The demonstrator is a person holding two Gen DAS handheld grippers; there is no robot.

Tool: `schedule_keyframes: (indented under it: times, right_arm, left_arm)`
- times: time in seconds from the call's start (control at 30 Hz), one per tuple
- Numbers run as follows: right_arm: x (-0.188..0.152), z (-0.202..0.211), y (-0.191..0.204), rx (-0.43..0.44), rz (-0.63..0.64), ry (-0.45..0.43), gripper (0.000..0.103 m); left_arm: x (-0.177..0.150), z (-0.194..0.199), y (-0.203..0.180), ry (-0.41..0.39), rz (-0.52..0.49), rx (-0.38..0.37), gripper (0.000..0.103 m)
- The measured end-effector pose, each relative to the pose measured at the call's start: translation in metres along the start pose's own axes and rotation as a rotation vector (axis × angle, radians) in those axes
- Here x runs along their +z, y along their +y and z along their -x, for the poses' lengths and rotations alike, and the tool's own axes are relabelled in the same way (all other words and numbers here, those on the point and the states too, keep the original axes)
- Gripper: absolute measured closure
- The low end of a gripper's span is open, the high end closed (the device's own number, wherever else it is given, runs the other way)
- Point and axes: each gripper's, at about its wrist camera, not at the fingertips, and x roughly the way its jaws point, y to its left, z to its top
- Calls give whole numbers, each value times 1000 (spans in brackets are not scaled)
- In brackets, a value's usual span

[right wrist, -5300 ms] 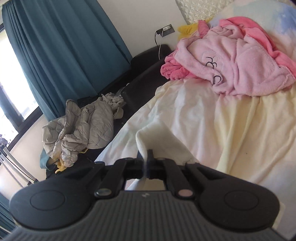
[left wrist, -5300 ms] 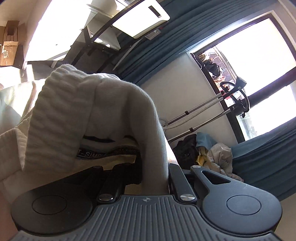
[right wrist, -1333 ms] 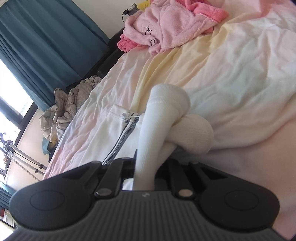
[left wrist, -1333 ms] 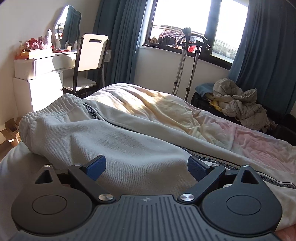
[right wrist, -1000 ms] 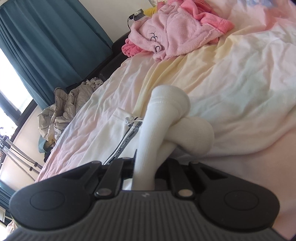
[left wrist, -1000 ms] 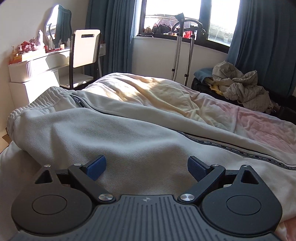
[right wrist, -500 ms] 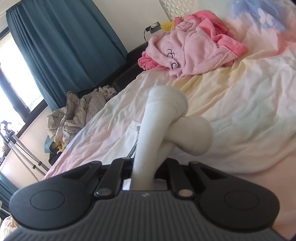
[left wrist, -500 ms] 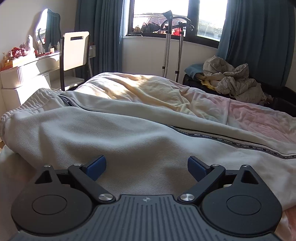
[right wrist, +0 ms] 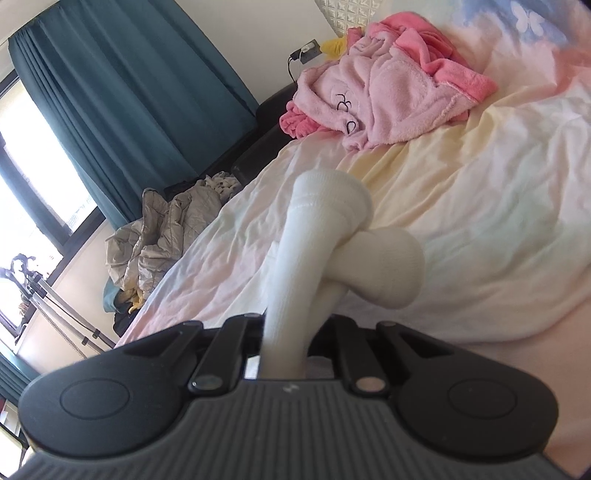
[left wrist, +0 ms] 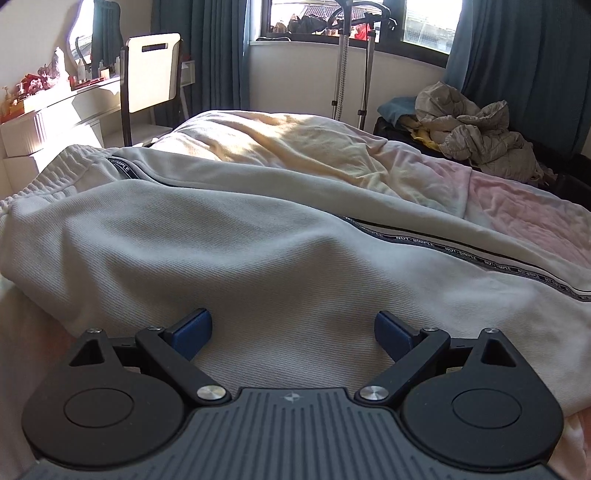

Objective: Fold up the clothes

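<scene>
The folding looks barely begun: the pale sweatpants [left wrist: 258,236] lie spread unfolded along the near edge of the bed [left wrist: 288,147], the left gripper [left wrist: 291,330] hovering spread apart above them, the right gripper [right wrist: 286,332] clamped on their cuffed leg end [right wrist: 332,221].

Bed [left wrist: 280,147] covered by rumpled quilt [right wrist: 480,177], pale yellow fading to pink. Off-white sweatpants [left wrist: 229,251] spread flat across near side, elastic waistband at left, dark lettered stripe running along the leg toward the right. Leg end lifted off the quilt, not lying flat. Pink fleece robe [right wrist: 388,96] heaped at far end near the headboard, well apart from sweatpants. Pillow with blue butterfly print [right wrist: 524,18] just behind robe.
</scene>
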Motion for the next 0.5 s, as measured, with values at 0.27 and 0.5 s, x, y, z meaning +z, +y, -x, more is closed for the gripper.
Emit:
schedule_keyframes:
  times: [0.27,0.5]
  right_arm:
    - [-3,-2,11,5,63,-31,94]
    - [1,21,64,43,280,-128,94]
  left_arm:
    - [-6,-7,-8,-4,-75,-22,6]
    - [-10,-11,-7,-10,-109,-55,4]
